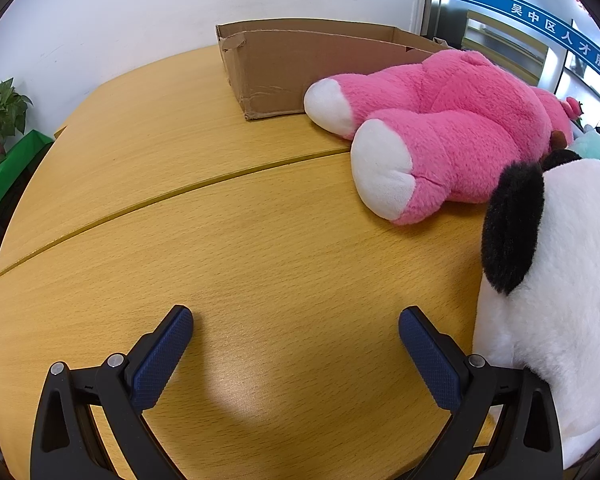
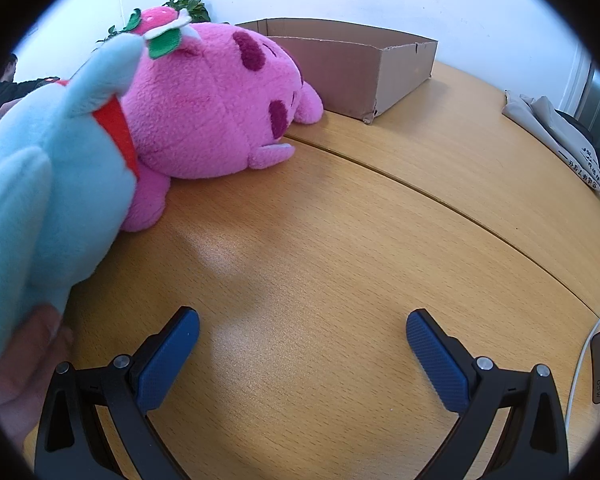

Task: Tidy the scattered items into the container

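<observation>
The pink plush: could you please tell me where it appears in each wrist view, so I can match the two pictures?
Left wrist view: the pink plush lies at upper right, white-soled feet toward the camera, in front of the box.
Right wrist view: the pink plush lies at upper left, head toward the camera, partly behind a blue plush.
Shared landmark: the box just behind it on the table.

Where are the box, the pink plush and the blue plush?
box [image 1: 284,80], left wrist view, on its front wall.
pink plush [image 1: 452,136], left wrist view, on its leg.
blue plush [image 2: 52,200], right wrist view, on its body.
</observation>
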